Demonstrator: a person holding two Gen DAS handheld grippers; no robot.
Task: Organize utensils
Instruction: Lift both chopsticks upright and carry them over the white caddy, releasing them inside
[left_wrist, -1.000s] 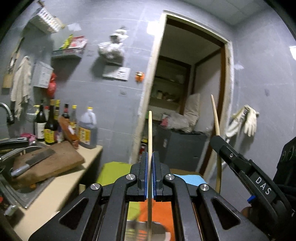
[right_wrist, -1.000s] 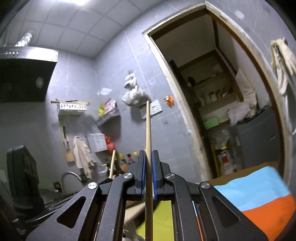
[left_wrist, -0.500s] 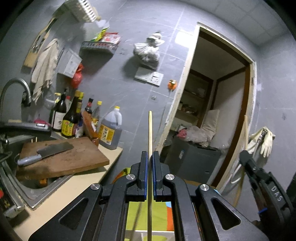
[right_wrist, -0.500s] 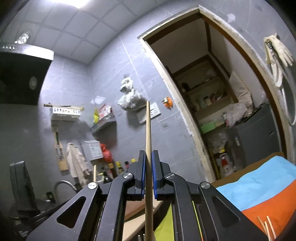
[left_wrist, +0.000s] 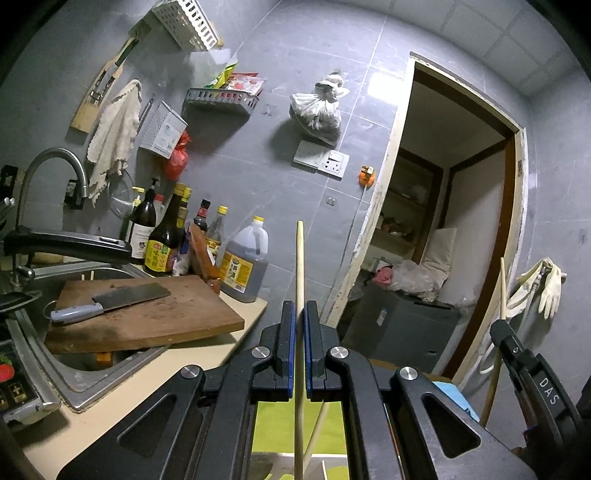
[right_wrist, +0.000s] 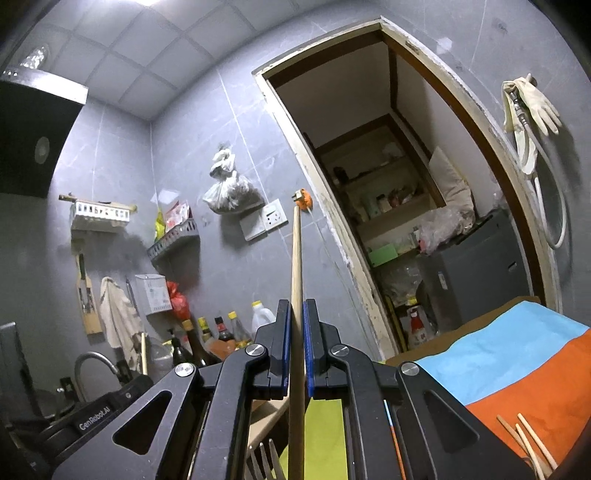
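My left gripper (left_wrist: 300, 314) is shut on a pale wooden chopstick (left_wrist: 299, 266) that stands upright between its blue pads. The right gripper (right_wrist: 295, 314) is shut on a second wooden chopstick (right_wrist: 296, 266), also upright. In the left wrist view the right gripper (left_wrist: 517, 354) shows at the right edge with its chopstick (left_wrist: 501, 291) rising above it. Several loose chopsticks (right_wrist: 524, 439) lie on the orange part of the cloth (right_wrist: 517, 384). Fork tines (right_wrist: 264, 461) show below the right gripper. Another stick (left_wrist: 317, 432) leans under the left gripper over a green mat (left_wrist: 273, 424).
At the left, a wooden cutting board (left_wrist: 166, 317) with a cleaver (left_wrist: 122, 297) lies over the sink (left_wrist: 74, 373), beside a tap (left_wrist: 48, 166). Bottles (left_wrist: 166, 236) line the tiled wall. An open doorway (left_wrist: 443, 229) and hanging gloves (left_wrist: 546, 288) are at the right.
Both views have swung: the counter, sink and cutting board have come further into the left view and the right gripper has slid toward its lower right. Loose chopsticks have appeared in the right view.
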